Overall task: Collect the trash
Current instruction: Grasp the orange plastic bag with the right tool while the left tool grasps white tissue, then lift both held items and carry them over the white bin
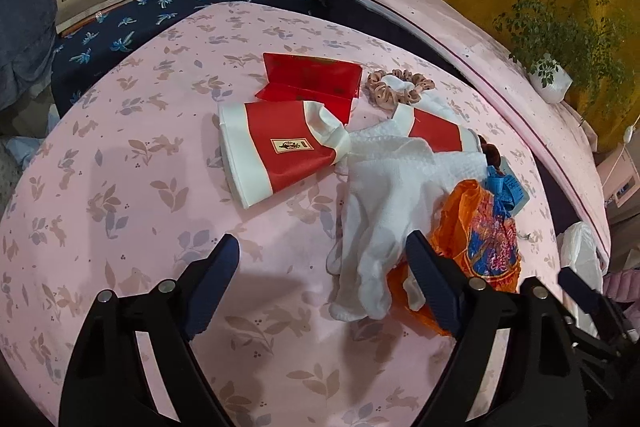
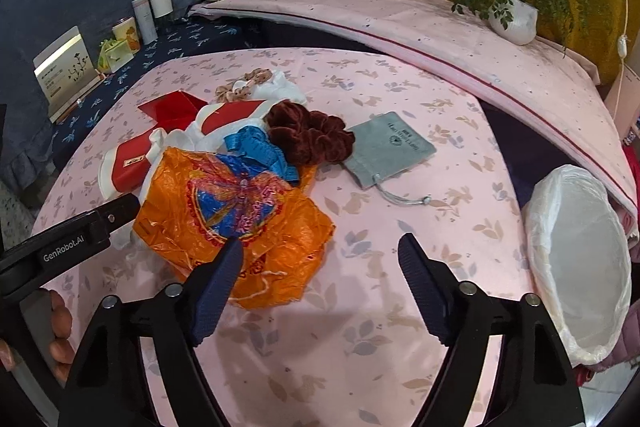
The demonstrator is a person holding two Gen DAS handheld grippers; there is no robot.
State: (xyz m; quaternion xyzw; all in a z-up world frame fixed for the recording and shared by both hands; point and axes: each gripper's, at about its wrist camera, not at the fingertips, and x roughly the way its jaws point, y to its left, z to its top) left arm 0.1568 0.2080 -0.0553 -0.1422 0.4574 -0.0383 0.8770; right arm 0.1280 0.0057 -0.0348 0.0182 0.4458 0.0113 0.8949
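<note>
Litter lies heaped on the pink rabbit-print tablecloth (image 1: 120,187). A crumpled orange plastic bag (image 2: 240,211) (image 1: 480,235) lies beside a white cloth (image 1: 384,195). Behind them are a red-and-white paper bag (image 1: 280,151) and a blue tape measure (image 2: 256,147). My left gripper (image 1: 322,237) is open above the cloth's near edge, its right finger (image 1: 428,267) over the cloth and the orange bag. My right gripper (image 2: 320,241) is open at the orange bag's near right corner, its left finger (image 2: 220,283) over the bag. Nothing is gripped.
A bin with a white liner (image 2: 580,267) stands off the table's right edge. A grey drawstring pouch (image 2: 388,147), a dark red scrunchie (image 2: 308,135), a pink scrunchie (image 1: 400,87) and a red folded card (image 1: 312,79) lie on the table. Boxes, jars and plants stand behind.
</note>
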